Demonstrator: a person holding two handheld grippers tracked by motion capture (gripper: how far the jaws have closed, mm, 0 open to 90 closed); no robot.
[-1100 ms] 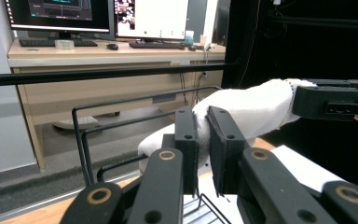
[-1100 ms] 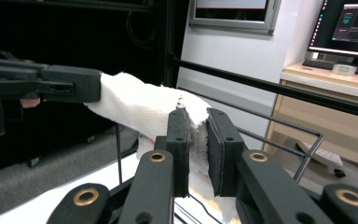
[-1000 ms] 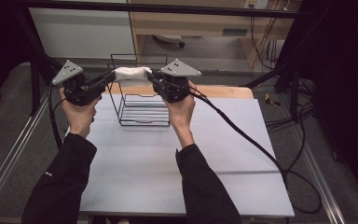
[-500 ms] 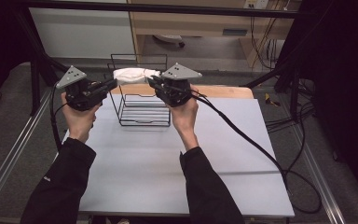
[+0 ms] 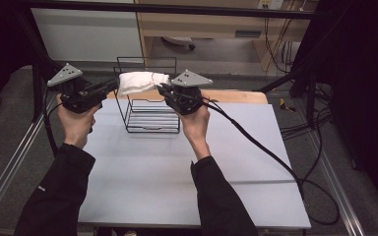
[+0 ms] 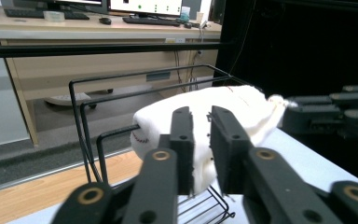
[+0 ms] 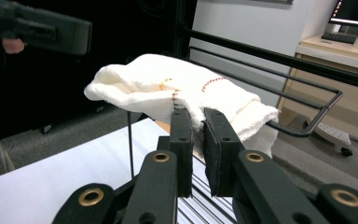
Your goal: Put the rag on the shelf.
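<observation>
A person holds a white cloth (image 5: 142, 81) up over the black wire rack (image 5: 150, 110), which stands near the far edge of the white tabletop (image 5: 177, 167). The left gripper (image 5: 112, 86) pinches one end of the cloth and the right gripper (image 5: 161, 90) pinches the other. Both pairs of jaws are squeezed tight on it.

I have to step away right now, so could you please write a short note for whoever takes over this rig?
Left claw: shut on one end of the white cloth.
Right claw: shut on the other end.
Cloth: held stretched between both, above the black wire rack on the white table.
Done: cloth picked up and spread.
Left: probably drape it over the rack's top bars, then release.
</observation>
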